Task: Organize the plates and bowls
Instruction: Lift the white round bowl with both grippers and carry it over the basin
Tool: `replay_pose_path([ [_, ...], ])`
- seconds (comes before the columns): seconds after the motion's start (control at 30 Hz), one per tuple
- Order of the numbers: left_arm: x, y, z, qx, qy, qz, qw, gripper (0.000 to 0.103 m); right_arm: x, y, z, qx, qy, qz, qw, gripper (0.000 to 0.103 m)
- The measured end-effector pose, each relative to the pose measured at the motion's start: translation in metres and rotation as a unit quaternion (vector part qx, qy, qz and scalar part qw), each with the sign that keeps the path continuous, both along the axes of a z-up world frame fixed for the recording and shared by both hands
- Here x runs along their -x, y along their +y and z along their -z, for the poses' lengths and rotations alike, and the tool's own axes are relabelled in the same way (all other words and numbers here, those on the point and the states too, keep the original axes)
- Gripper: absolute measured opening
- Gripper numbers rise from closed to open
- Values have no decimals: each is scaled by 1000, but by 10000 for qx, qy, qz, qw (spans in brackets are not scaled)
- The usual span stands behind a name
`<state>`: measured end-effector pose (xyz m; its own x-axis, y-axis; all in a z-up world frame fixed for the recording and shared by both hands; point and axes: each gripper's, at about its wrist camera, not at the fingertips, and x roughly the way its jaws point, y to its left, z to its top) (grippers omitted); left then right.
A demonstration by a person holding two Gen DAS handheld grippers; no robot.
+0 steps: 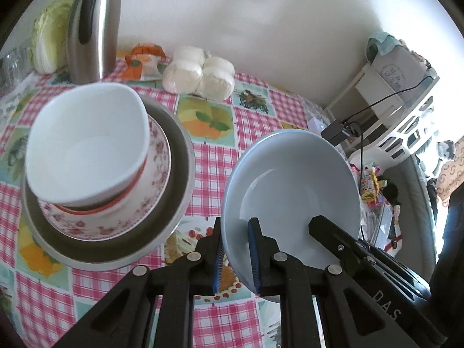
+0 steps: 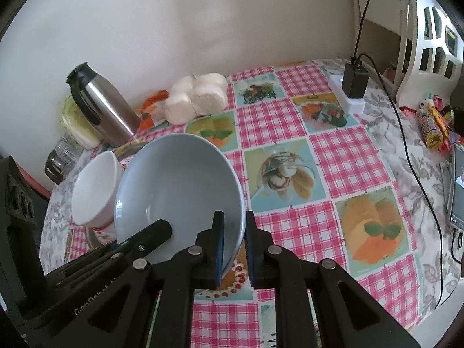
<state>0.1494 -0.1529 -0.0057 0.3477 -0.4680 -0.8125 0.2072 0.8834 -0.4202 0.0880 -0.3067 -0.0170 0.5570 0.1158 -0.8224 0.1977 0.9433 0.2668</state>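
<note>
A pale blue bowl is held tilted above the checked tablecloth, with both grippers on its rim. My left gripper is shut on its left rim. My right gripper is shut on its right rim; the bowl also shows in the right wrist view. To the left stands a stack: a white bowl on a red-rimmed bowl, on a floral plate, on a grey metal plate. The white bowl shows beside the blue bowl in the right wrist view.
A steel thermos, a cabbage, a bag of white buns and glass jars stand along the wall. A black charger on a white power strip and a cable lie at the right. A phone lies at the table's right edge.
</note>
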Motion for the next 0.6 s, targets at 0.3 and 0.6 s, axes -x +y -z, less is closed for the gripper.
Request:
replay_pose_path([
  [0.3,-3,30,-10,71,-47,-160,9998,18,-1,25,-10,21,-104,-104,9999,14],
  [0.6,-9,66,-24,220,-203,-387,9988,18,-7,54,-19,-107,-270,-217,9993,14],
])
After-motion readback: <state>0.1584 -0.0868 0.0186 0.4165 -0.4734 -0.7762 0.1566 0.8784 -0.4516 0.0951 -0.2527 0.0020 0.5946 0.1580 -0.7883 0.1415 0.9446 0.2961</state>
